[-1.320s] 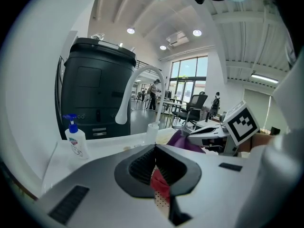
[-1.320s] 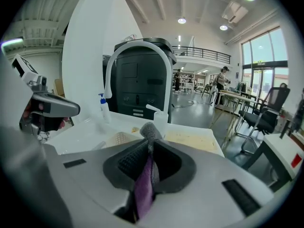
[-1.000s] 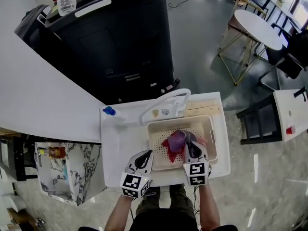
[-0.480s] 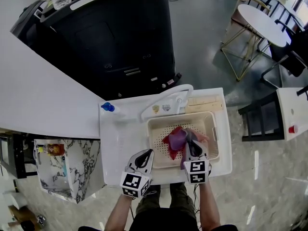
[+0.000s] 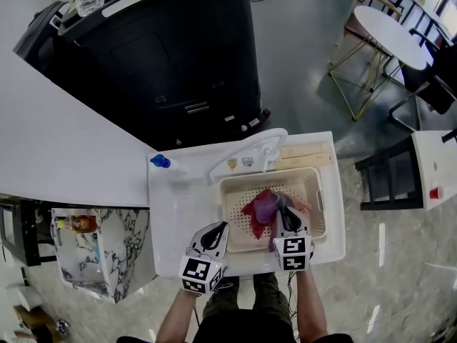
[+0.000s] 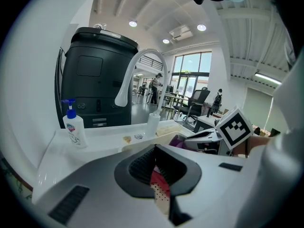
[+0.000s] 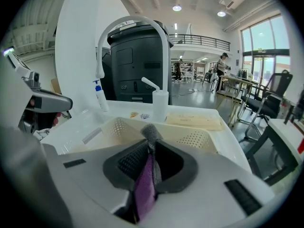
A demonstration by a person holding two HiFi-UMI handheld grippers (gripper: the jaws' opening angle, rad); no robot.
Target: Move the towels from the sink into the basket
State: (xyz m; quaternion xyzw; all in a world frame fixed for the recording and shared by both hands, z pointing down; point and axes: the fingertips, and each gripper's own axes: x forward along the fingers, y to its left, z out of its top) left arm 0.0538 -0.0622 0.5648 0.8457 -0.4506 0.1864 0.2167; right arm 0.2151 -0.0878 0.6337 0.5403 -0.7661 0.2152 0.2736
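Stillness over the last second: right gripper point(image 7: 151, 146) stays clamped on limp purple towel point(image 7: 144, 189) and nubbly grey towel point(image 7: 148, 133), dangling them over the cream perforated basket point(image 5: 235, 224) in the white sink point(image 5: 182, 213), beside the crumpled red towel point(image 5: 251, 216). No drop yet. Left gripper point(image 6: 155, 151), near-left, seems closed on nothing.

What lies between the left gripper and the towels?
In the head view, only the basket's left rim and a bare strip of its perforated floor separate the left gripper from the towels.
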